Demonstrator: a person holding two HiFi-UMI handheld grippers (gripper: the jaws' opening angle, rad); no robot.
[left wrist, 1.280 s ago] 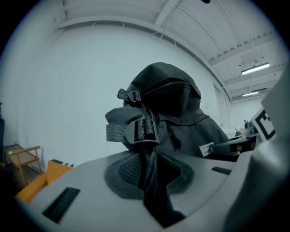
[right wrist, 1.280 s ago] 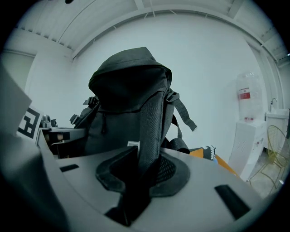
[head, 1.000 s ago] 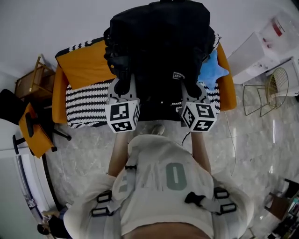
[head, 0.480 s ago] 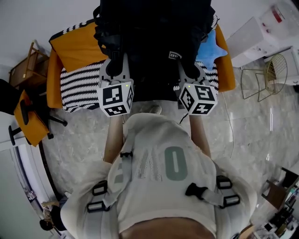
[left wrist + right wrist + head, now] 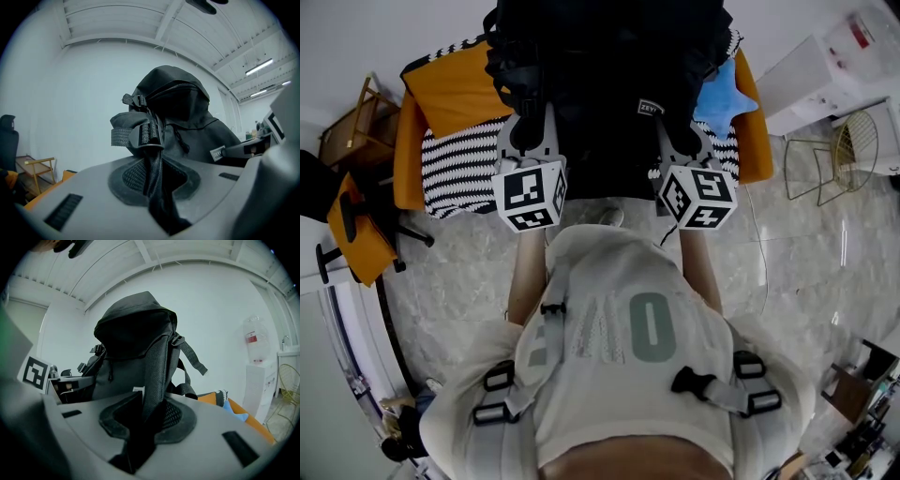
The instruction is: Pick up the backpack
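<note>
The black backpack [image 5: 609,56] hangs upright in front of me, over the orange sofa [image 5: 455,98]. My left gripper [image 5: 528,131] is shut on the left shoulder strap [image 5: 152,159], which runs down between its dark pads. In the left gripper view the backpack [image 5: 183,112] rises just past the left gripper [image 5: 154,176]. My right gripper [image 5: 680,141] is shut on the right shoulder strap [image 5: 154,376], clamped between its jaws. The backpack [image 5: 136,348] fills the middle of the right gripper view above the right gripper [image 5: 145,420]. Its top is cut off in the head view.
A black-and-white striped blanket [image 5: 459,159] lies on the sofa, and a blue star cushion [image 5: 724,98] sits at its right end. A wooden chair [image 5: 352,127] and a black office chair [image 5: 342,230] stand left. A wire chair [image 5: 853,159] and a white water dispenser [image 5: 839,75] stand right.
Both grippers and the backpack have shifted up the head view, so the pack's top now passes the frame edge. Both grips on the straps are unchanged.
</note>
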